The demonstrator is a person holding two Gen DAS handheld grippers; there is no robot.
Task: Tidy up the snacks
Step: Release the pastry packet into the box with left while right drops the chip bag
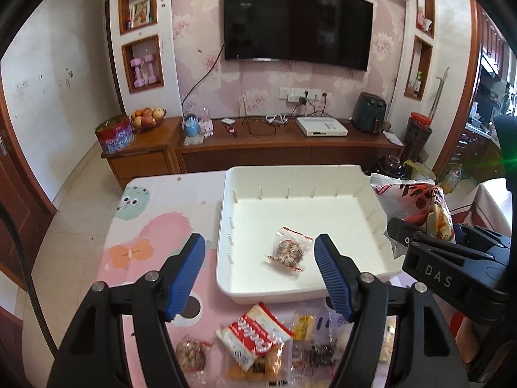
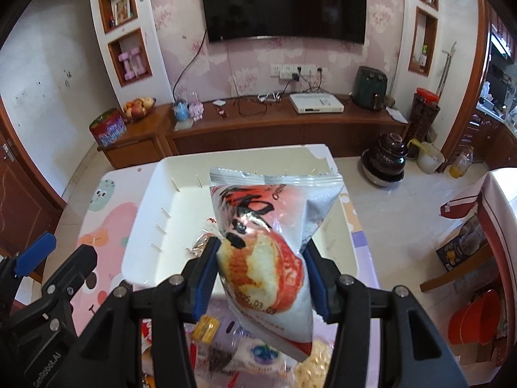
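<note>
We see a tabletop (image 1: 155, 213) under a pink cartoon-print cloth, with a white tray (image 1: 226, 226) on it. One wrapped snack (image 1: 288, 251) lies inside the tray; a pile of packets (image 1: 255, 339) sits on the cloth before its near edge. Our left hand-held gripper (image 1: 260, 265) hangs above the tray's near edge with its jaws apart and nothing between them. Our right hand-held gripper (image 2: 261, 268) is clamped on a bag (image 2: 268, 226) held over the tray. Behind stand a wooden cabinet (image 1: 290, 148), a wall TV (image 1: 297, 22), a fruit bowl (image 1: 147, 118) and what may be an air fryer (image 1: 368, 113). The floor is pale tile.
</note>
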